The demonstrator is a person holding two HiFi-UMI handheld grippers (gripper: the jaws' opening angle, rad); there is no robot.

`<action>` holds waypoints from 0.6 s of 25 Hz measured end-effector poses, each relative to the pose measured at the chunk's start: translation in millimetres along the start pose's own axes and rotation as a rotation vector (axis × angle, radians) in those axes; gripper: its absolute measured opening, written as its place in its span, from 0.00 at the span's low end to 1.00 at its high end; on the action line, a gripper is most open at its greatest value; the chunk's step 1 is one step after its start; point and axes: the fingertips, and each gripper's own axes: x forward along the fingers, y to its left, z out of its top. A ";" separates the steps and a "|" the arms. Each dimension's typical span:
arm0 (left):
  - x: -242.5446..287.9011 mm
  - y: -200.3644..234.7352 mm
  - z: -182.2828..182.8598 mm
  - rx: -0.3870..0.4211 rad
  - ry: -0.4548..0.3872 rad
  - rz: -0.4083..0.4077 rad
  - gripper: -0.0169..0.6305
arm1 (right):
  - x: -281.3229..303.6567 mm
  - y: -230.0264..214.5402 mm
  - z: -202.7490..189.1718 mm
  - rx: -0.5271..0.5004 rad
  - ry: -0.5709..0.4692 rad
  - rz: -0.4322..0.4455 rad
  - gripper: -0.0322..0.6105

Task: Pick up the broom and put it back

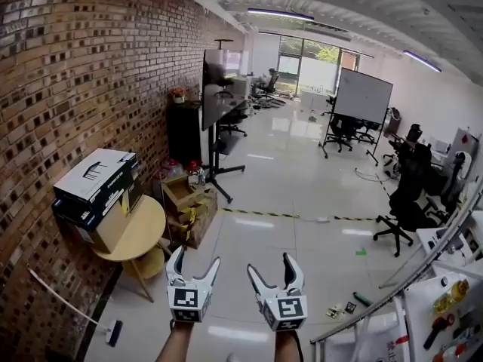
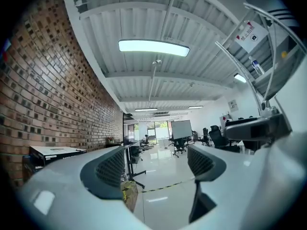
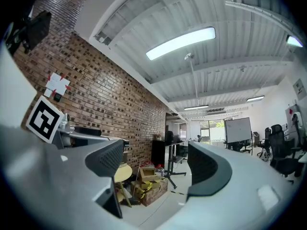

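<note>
In the head view the broom [image 1: 72,304] lies on the floor at the lower left, close to the brick wall. It has a long white handle and a small dark head [image 1: 114,332]. My left gripper [image 1: 196,259] and right gripper [image 1: 270,264] are side by side at the bottom centre, well right of the broom and pointing level into the room. Both are open with nothing between the jaws. The left gripper view shows open jaws [image 2: 153,164] framing bare floor. Between the open jaws in the right gripper view [image 3: 156,163] are the wall and boxes. The broom does not show clearly in either gripper view.
A round wooden table [image 1: 143,232] with stacked boxes [image 1: 96,185] stands by the wall, between the broom and an open cardboard box [image 1: 189,206]. A screen on a stand [image 1: 217,119] is beyond. Striped tape [image 1: 302,216] crosses the floor. White shelving [image 1: 423,308] is at the right, with office chairs [image 1: 404,210] behind it.
</note>
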 end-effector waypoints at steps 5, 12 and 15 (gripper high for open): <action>27.3 11.1 -33.3 -0.015 0.079 0.039 0.67 | 31.3 -8.9 -28.0 0.036 0.051 0.058 0.71; 8.9 73.5 -39.8 0.002 0.076 0.193 0.67 | 88.6 53.2 -40.4 0.063 0.053 0.240 0.71; -24.5 120.1 -53.6 0.022 0.114 0.297 0.67 | 113.4 112.9 -44.0 0.100 0.078 0.369 0.71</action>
